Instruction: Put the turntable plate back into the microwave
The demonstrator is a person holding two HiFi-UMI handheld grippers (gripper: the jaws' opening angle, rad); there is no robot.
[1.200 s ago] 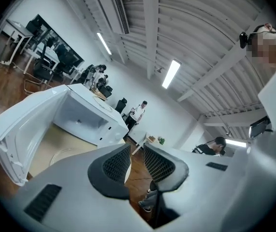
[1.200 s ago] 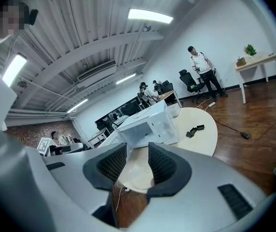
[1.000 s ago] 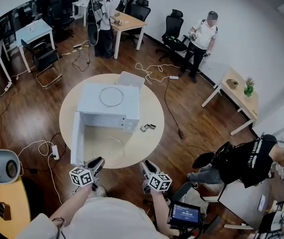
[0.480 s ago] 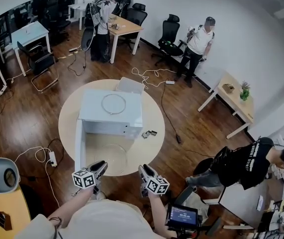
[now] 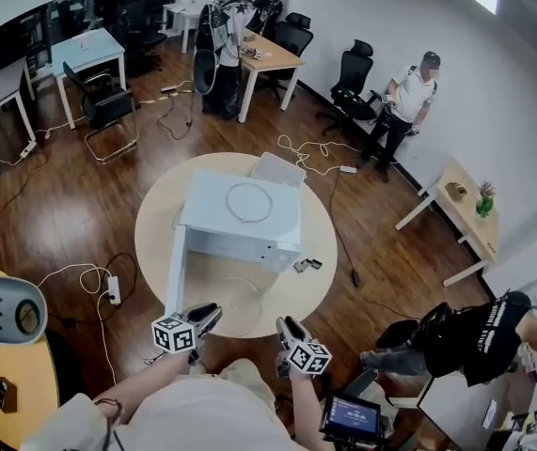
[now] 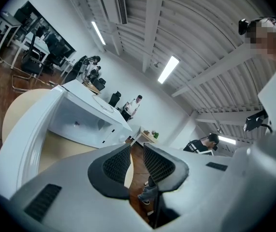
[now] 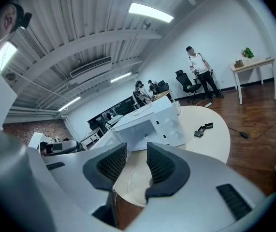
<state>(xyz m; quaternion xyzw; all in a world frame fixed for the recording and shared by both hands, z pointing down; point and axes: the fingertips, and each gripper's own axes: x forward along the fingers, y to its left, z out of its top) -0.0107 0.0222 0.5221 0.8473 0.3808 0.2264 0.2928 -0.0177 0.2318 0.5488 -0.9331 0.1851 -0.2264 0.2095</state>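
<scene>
The clear glass turntable plate (image 5: 239, 295) lies flat on the round table (image 5: 317, 225), in front of the white microwave (image 5: 244, 216). The microwave's door (image 5: 176, 271) stands swung open to the left and its cavity is empty. A roller ring (image 5: 249, 202) lies on the microwave's top. My left gripper (image 5: 196, 323) hovers at the table's near edge, open, nothing between its pads (image 6: 121, 164). My right gripper (image 5: 291, 334) is also open and empty; the plate (image 7: 137, 180) shows beyond its jaws, with the microwave (image 7: 147, 122) behind.
Two small black parts (image 5: 307, 265) lie on the table right of the microwave, and a white tray (image 5: 277, 169) sits behind it. Cables run across the wood floor (image 5: 343, 214). People, office chairs and desks stand around the room; a screen (image 5: 350, 415) is at my lower right.
Both grippers have moved forward toward the table's near edge, and the head view has shifted. The jaws keep the same gap. The plate and microwave have not moved.
</scene>
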